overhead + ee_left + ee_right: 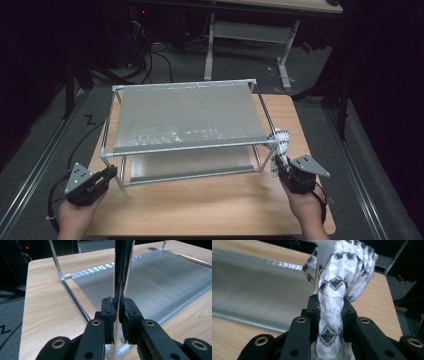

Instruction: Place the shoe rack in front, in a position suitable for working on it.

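Observation:
A two-shelf metal rack (185, 149) with grey mesh shelves stands on the wooden table (210, 210). My left gripper (111, 172) sits at the rack's front left corner. Its jaws are shut on the shiny upright post (122, 270), as the left gripper view (119, 305) shows from close by. A white cloth with a black zigzag pattern (282, 142) hangs over the rack's front right top corner. My right gripper (282, 167) is just below that corner, shut on a bunched strand of the cloth (342, 272), which runs between its pads (331, 306).
The rack's lower shelf (195, 162) lies close to the tabletop. Bare wood runs along the near side of the table. Behind the table stand another desk's white legs (285, 55), and cables (150, 60) trail on the dark floor.

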A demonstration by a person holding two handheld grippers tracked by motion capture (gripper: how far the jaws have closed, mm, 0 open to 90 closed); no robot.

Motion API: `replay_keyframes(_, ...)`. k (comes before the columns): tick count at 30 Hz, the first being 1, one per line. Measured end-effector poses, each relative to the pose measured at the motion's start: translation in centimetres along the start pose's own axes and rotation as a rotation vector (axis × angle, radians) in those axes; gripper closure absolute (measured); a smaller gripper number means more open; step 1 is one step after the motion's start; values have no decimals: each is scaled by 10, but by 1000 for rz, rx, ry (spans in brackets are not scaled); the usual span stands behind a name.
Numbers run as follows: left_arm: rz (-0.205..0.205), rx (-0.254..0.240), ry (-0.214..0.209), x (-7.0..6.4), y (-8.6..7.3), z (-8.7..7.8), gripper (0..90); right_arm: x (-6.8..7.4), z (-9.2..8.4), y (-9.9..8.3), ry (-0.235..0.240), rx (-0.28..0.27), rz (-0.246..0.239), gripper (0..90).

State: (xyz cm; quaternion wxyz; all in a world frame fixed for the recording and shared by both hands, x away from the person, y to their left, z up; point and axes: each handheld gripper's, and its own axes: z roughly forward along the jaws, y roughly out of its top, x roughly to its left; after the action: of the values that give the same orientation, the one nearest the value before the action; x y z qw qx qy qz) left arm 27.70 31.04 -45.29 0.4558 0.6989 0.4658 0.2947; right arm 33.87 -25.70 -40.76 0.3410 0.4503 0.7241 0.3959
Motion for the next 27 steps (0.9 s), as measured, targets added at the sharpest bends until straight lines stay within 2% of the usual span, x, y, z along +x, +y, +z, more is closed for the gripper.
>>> replay_keyframes(7,-4,-3,0,0,0,1,808,0,14,-16,20,78,-14,755)
replay_keyframes(15,-6,-3,1,-1,-1,0,808,4,37,-38,68,202,-17,755)
replay_keyframes(21,-11,-9,-4,0,-1,0,808,10,58,-57,95,307,-50,756)
replay_keyframes(27,-9,-6,-4,-1,-1,0,808,11,60,-59,88,316,-60,756)
